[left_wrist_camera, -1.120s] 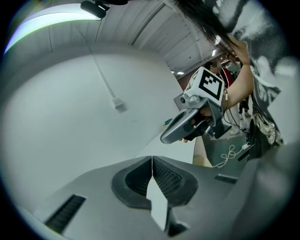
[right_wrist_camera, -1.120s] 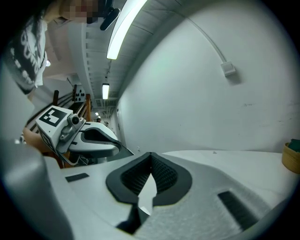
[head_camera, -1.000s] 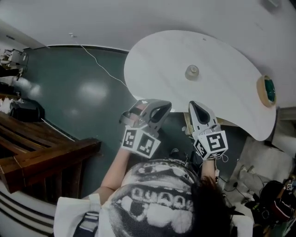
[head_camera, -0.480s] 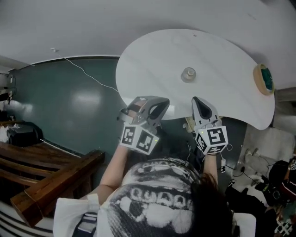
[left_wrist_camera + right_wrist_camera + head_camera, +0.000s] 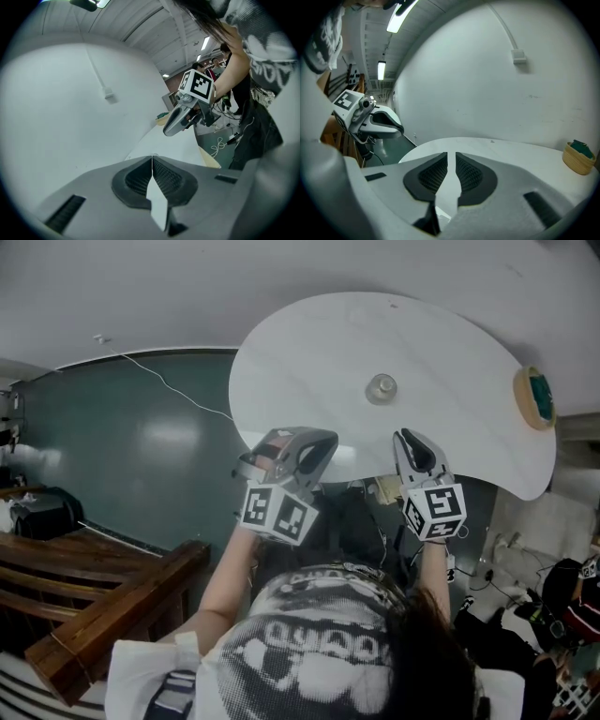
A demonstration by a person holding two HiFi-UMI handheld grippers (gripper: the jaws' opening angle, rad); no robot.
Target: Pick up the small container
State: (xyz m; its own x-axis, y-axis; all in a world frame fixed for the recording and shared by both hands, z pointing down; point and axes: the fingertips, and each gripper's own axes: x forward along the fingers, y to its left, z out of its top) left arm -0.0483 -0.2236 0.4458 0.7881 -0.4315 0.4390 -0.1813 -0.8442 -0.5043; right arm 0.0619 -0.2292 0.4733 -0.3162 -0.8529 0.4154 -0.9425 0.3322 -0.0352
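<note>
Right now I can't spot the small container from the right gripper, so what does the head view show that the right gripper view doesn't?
Only the head view: the small container, standing alone mid-table.
Only the right gripper view: the right gripper seen close up, its fingers just opened to a narrow gap with nothing between them.
Both: the white table, the basket at its right edge, and the left gripper.

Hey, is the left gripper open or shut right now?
Shut: the left gripper shows its two jaws meeting at the tips, nothing between them.
</note>
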